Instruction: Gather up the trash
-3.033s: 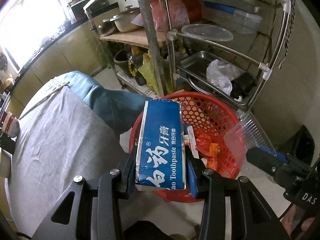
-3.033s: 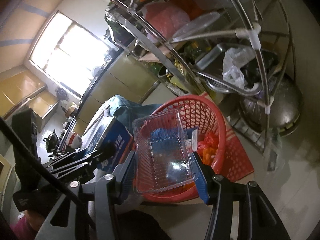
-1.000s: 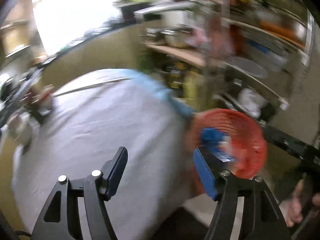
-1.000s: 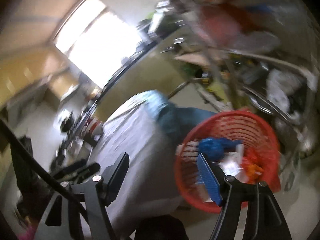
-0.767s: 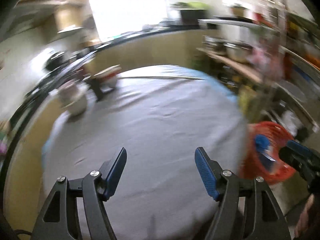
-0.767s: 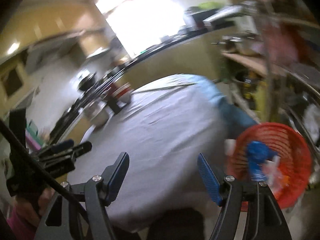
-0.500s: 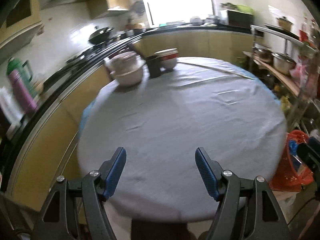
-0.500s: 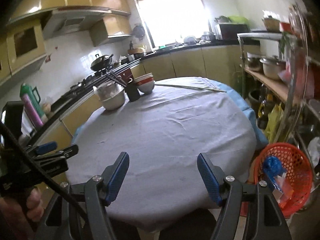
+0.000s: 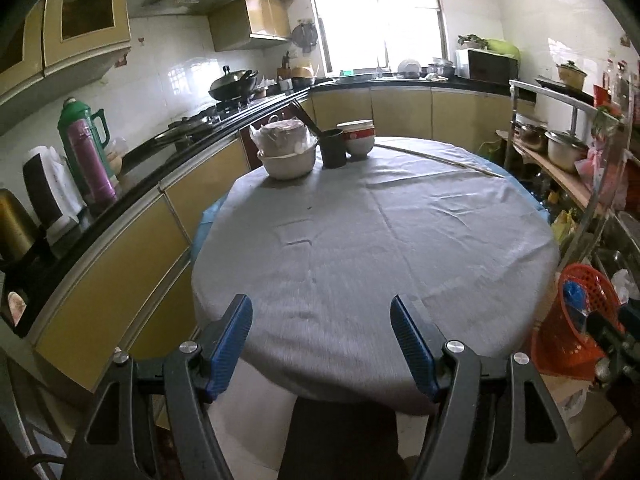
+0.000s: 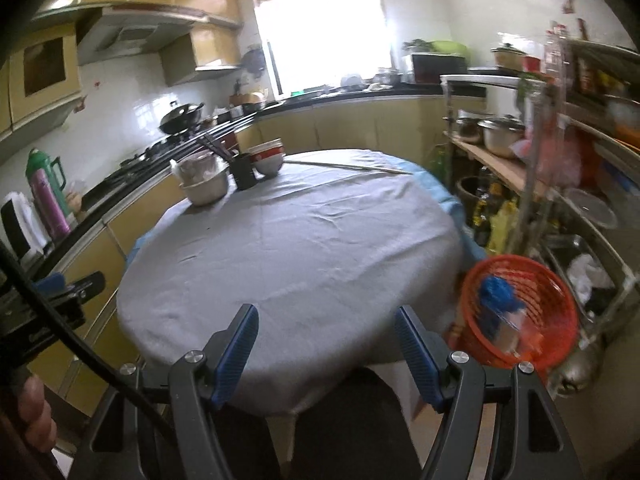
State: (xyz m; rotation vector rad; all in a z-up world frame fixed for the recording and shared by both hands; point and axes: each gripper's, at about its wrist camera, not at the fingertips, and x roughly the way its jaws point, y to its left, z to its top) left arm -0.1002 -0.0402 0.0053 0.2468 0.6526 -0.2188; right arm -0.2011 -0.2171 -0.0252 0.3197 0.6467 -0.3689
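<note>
A red mesh basket (image 10: 556, 296) stands on the floor right of the round table, with a blue toothpaste box (image 10: 495, 290) and other trash inside; the same basket (image 9: 560, 324) shows at the right edge of the left wrist view. My left gripper (image 9: 321, 322) hangs open over the near edge of the grey tablecloth (image 9: 376, 240), nothing between its blue pads. My right gripper (image 10: 326, 330) is open too, empty, over the cloth's near edge (image 10: 300, 256), with the basket to its right. The left gripper (image 10: 68, 286) also appears at the far left of the right wrist view.
At the table's far side stand a covered white bowl (image 9: 286, 150), a black cup (image 9: 333, 148), stacked red-and-white bowls (image 9: 359, 136) and a long stick (image 9: 436, 158). A metal rack (image 10: 560, 184) of pots stands right; a counter with flasks (image 9: 86, 156) runs left.
Three seconds ago the grippers held the toothpaste box and a clear tray over the basket. Both now lie let go, and both grippers swung left and rose to face the table.
</note>
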